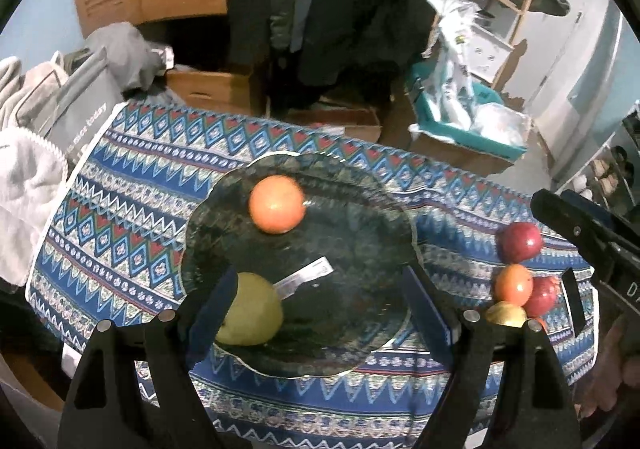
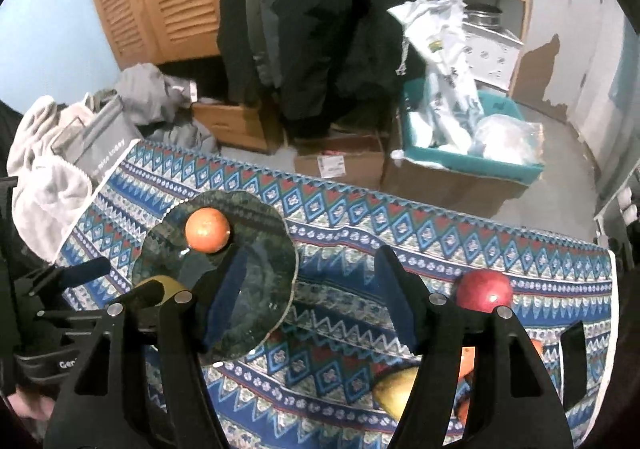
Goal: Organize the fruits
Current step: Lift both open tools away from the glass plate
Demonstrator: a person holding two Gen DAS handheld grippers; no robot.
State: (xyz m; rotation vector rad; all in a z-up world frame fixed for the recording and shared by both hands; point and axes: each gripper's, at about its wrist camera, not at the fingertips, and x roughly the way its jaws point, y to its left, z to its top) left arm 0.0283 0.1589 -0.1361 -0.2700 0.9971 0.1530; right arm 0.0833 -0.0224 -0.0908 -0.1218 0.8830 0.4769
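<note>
A dark glass plate [image 1: 360,249] lies on the patterned cloth and holds an orange [image 1: 277,204] at its far side and a yellow-green pear [image 1: 256,311] at its near left. My left gripper [image 1: 320,313] is open over the plate's near part, its left finger beside the pear. To the right lie a red apple [image 1: 520,241], an orange [image 1: 514,284], another red apple [image 1: 545,295] and a yellow pear [image 1: 506,315]. My right gripper [image 2: 308,301] is open and empty above the cloth between the plate [image 2: 256,289] and the red apple [image 2: 484,291].
A white towel [image 1: 28,185] and a grey bag [image 1: 80,117] lie at the table's left edge. Cardboard boxes [image 2: 340,161] and a teal bin [image 2: 472,141] with plastic bags stand on the floor beyond the table. Dark coats [image 2: 320,29] hang behind.
</note>
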